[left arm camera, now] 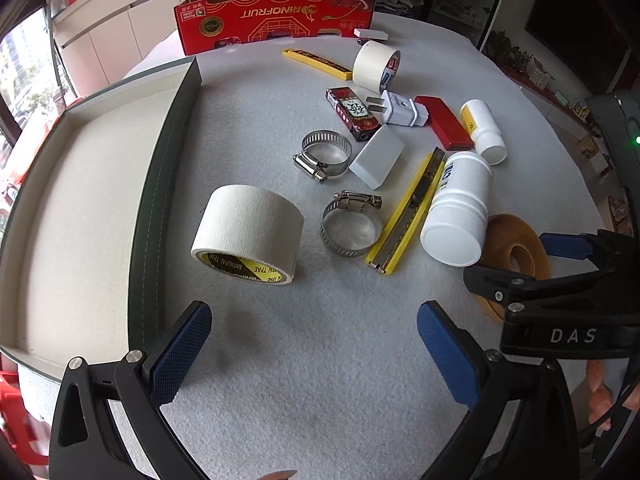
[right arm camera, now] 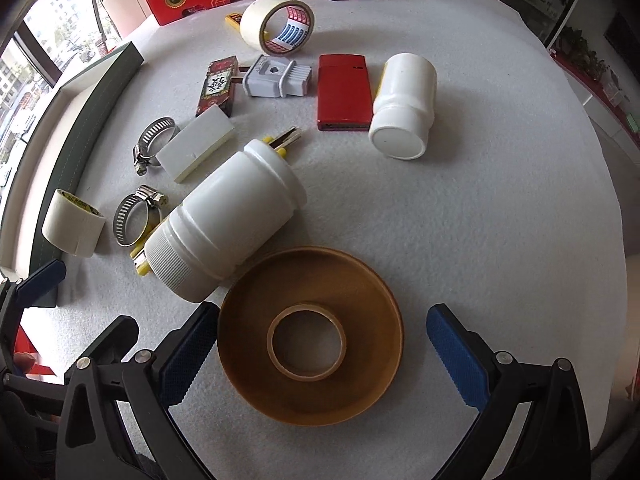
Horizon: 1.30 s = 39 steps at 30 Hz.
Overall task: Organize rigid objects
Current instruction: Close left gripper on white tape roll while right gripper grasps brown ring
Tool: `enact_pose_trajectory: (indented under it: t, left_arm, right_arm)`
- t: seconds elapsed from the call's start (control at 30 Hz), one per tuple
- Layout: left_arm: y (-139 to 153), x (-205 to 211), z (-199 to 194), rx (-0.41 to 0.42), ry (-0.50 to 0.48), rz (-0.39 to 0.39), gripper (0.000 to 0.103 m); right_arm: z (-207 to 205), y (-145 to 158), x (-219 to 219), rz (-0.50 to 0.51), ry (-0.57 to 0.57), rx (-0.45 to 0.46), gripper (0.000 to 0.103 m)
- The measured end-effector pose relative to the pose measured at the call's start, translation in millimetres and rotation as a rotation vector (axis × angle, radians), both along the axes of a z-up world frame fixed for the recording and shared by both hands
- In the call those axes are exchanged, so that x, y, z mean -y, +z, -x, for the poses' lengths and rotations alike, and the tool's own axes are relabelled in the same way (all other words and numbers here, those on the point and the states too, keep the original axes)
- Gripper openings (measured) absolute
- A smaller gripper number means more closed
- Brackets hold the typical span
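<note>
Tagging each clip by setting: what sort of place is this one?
Probably an office or showroom-like room used for staged tabletop sorting. A round felt-covered table holds scattered tape rolls, hose clamps and bottles; a large window overlooks city buildings; white cabinets line the wall.

Light: I see soft daylight from the bright left-hand windows (right arm camera: 44,56).
Shadows: faint.
Edges: strongly fisheye-bent, dark, blurred corners.

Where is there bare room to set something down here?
The tray is bare inside. Bare cloth lies between the left gripper and the white tape roll, and right of the small bottle. It is crowded from the hose clamps to the big bottle and brown tape.
</note>
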<state>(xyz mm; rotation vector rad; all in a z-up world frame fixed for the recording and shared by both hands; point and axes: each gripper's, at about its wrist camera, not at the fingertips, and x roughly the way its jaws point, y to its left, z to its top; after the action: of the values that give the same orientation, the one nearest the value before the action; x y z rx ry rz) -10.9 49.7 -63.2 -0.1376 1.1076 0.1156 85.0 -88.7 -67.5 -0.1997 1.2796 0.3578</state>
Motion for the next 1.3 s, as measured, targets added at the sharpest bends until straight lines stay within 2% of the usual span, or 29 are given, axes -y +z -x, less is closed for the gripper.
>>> enact_pose_trajectory:
  t: [0.1,0.27,0.4,0.5,0.77,0.9,1.1,1.3]
  left_arm:
    - [1,0,-5,0.013,-0.010,-0.032,0.103]
    - [-1,-14,-11,0.024,-0.015,-0.028,0.103]
    - [-2,-26,-14,0.027,-0.022,0.001,0.103]
    - [0,-30,-16,0.039,-0.028,0.020,0.103]
    - [-4,-22,-28,0.014,-0.040,-0.023,0.103]
    - [-4,-27,-28,0.016,-0.044,-0.018,0.103]
    - [1,-38,-21,0.036,-0.081,-0.050,0.103]
    - [-6,-39,-25,0.010,-0.119,-0.090,0.103]
  right_arm:
    - [-8,-4,4,0.014,-0.008,0.001,0.103]
    - [-6,-2,10,0.039,-0.014,0.028,0.103]
    - [-1,-3,12,0.081,-0.009,0.048,0.103]
    - [-4,-9,38,0.064,0.010,0.026,0.103]
    - [8,-12,45,0.061,0.008,0.024,0.103]
    - [6,-9,48,0.061,0.009,0.034,0.103]
    - [6,-11,45,0.063,0.009,0.036,0.103]
    - [7,-10,45,0.061,0.011,0.044,0.103]
